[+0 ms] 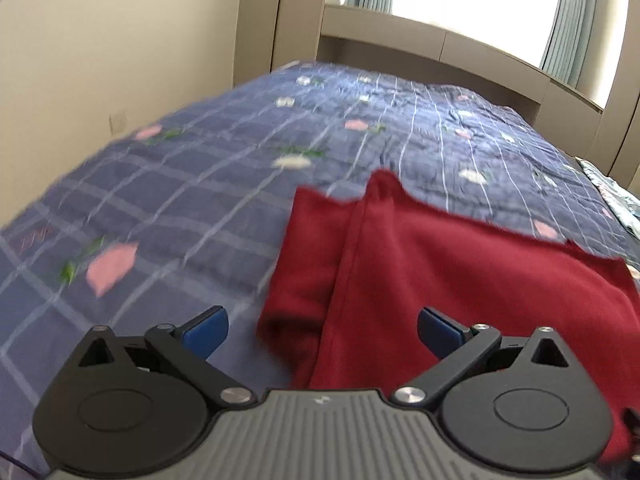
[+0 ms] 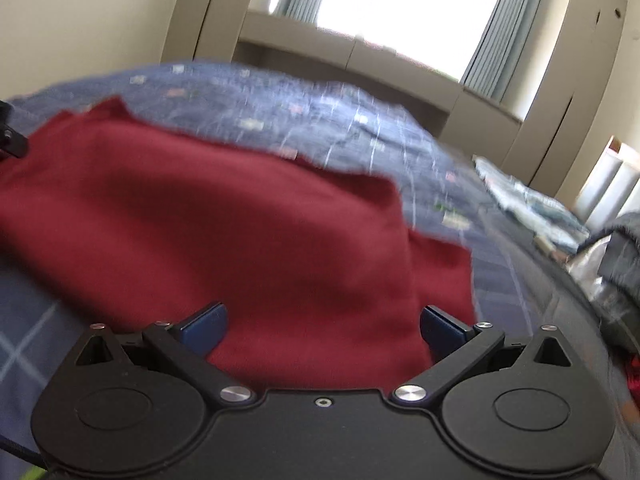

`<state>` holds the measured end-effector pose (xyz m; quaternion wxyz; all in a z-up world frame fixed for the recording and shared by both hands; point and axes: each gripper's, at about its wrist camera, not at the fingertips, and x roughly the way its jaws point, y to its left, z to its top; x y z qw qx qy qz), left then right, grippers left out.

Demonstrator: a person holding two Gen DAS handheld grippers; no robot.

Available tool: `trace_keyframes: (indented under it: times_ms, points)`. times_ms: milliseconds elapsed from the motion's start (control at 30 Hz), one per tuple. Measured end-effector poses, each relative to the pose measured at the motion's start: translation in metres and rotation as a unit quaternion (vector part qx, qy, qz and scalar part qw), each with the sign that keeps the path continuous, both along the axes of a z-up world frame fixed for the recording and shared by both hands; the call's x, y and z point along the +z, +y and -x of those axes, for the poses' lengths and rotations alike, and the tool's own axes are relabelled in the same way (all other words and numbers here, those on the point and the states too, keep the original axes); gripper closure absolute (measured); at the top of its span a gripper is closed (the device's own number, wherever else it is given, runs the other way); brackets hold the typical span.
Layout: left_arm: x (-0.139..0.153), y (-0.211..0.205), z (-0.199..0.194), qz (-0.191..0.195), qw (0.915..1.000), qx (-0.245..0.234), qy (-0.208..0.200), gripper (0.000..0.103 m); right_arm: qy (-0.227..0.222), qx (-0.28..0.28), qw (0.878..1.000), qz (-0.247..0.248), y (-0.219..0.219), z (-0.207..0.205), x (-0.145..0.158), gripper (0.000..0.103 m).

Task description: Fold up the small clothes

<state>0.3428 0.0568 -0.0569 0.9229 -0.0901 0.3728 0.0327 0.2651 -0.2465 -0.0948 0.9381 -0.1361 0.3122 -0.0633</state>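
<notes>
Left wrist: creased dark-red garment (image 1: 460, 280)

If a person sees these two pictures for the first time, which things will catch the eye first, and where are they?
First comes the dark red garment, lying on the bed right in front of both grippers. Under it spreads the blue checked bedcover with pink and white flowers, filling the middle of each view. The left gripper and the right gripper both stand open at the bottom edge, blue pads apart, holding nothing.
</notes>
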Motion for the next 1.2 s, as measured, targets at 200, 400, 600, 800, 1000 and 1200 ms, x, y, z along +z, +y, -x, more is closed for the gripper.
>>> trace_keyframes:
  times_ms: [200,400,600,800,1000,1200]
  points:
    - [-0.002,0.003,0.03,-0.012,0.9988,0.013,0.046,0.0,-0.003,-0.04,0.998,-0.038,-0.002,0.017,0.005,0.001]
    - [0.015,0.002,0.05,-0.026,0.9985,0.018,0.045,0.0,-0.011,-0.053,0.998,-0.039,0.002,0.036,-0.004,0.001]
    - [0.028,-0.002,0.06,-0.018,0.9992,0.009,0.033,0.0,-0.016,-0.061,0.997,-0.034,0.005,0.043,-0.01,0.001]
    - [0.024,-0.01,0.054,-0.024,0.9992,0.001,0.03,0.0,-0.015,-0.062,0.997,-0.038,0.003,0.041,-0.011,0.001]
    - [-0.004,-0.011,0.048,-0.011,0.9982,0.003,0.059,0.0,-0.018,-0.062,0.997,-0.031,0.006,0.041,-0.014,0.001]
    - [-0.019,-0.008,0.056,0.005,0.9988,0.003,0.048,0.0,-0.023,-0.061,0.997,-0.041,0.003,0.044,-0.008,0.001]
